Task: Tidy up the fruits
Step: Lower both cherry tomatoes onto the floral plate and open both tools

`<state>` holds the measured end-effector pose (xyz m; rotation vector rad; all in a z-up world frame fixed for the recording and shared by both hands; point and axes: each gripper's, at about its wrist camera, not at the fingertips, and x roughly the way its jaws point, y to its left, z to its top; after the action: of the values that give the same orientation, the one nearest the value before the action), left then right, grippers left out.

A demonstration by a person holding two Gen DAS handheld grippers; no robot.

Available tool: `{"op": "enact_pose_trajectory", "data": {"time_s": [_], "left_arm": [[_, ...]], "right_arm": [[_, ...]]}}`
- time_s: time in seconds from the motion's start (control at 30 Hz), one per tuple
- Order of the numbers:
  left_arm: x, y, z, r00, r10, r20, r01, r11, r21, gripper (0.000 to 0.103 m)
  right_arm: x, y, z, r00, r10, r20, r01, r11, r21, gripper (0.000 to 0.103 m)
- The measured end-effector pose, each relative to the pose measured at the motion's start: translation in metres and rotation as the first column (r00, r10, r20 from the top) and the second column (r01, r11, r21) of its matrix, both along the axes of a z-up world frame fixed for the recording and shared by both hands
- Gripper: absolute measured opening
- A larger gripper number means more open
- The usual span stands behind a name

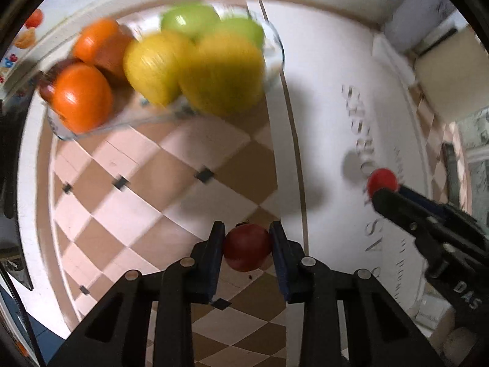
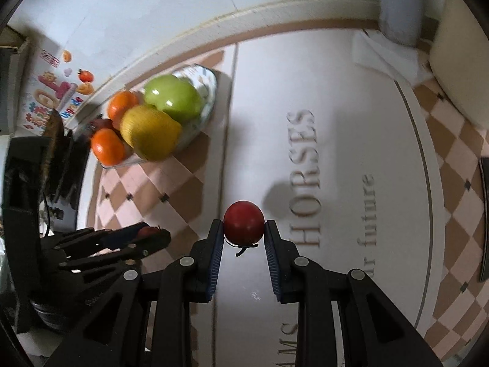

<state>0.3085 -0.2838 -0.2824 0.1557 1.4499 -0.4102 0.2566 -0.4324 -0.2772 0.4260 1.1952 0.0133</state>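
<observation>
Your left gripper [image 1: 247,238] pinches a dark red fruit [image 1: 247,249] above the checkered cloth; carry it level toward the glass bowl [image 1: 276,46]. Your right gripper [image 2: 244,232] clamps another red fruit [image 2: 244,222]; keep them apart when lowering.

left hand-held gripper [image 1: 247,238] clamped, right hand-held gripper [image 2: 243,232] clamped

Beyond the fingertips, the glass bowl [image 1: 276,46] held 2 oranges [image 1: 81,99], 2 yellow fruits [image 1: 220,76] and 2 green apples [image 1: 189,18]. 2 small red fruits [image 2: 244,222] were counted, 1 between each gripper's fingers.
</observation>
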Motion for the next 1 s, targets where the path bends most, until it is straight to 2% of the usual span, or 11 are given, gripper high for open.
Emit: {"op": "enact_pose_trajectory", "data": {"time_s": [0.13,0.27,0.4,0.53,0.67,0.83,0.9,1.0], "left_arm": [[0.015,0.017,0.040,0.998,0.057,0.035,-0.054,0.995,-0.080,0.027],[0.054,0.034,0.085,0.989,0.121,0.084,-0.106,0.981,-0.164,0.027],[0.103,0.047,0.105,0.982,0.162,0.101,-0.140,0.971,-0.192,0.027],[0.157,0.049,0.094,0.983,0.167,0.083,-0.153,0.977,-0.145,0.028],[0.205,0.046,0.055,0.988,0.152,-0.015,-0.152,0.986,-0.070,0.028],[0.228,0.047,0.017,0.983,0.153,-0.106,-0.152,0.988,0.012,0.028],[0.234,0.049,0.006,0.979,0.150,-0.139,-0.147,0.989,0.027,0.028],[0.236,0.054,-0.002,0.971,0.164,-0.172,-0.164,0.986,0.019,0.028]], "right_arm": [[0.026,0.003,0.023,0.998,0.017,0.055,-0.019,0.999,0.047,0.029],[0.065,0.001,0.039,0.994,0.021,0.104,-0.028,0.997,0.071,0.029],[0.115,-0.001,0.042,0.992,0.029,0.120,-0.041,0.994,0.102,0.029],[0.169,-0.001,0.026,0.997,0.044,0.069,-0.055,0.985,0.163,0.029],[0.207,0.008,0.009,0.996,0.088,0.011,-0.087,0.965,0.246,0.029],[0.240,0.024,-0.004,0.988,0.150,-0.036,-0.135,0.952,0.276,0.029],[0.251,0.029,-0.010,0.984,0.167,-0.058,-0.142,0.940,0.309,0.030],[0.263,0.035,-0.015,0.978,0.192,-0.081,-0.162,0.947,0.278,0.029]]}}
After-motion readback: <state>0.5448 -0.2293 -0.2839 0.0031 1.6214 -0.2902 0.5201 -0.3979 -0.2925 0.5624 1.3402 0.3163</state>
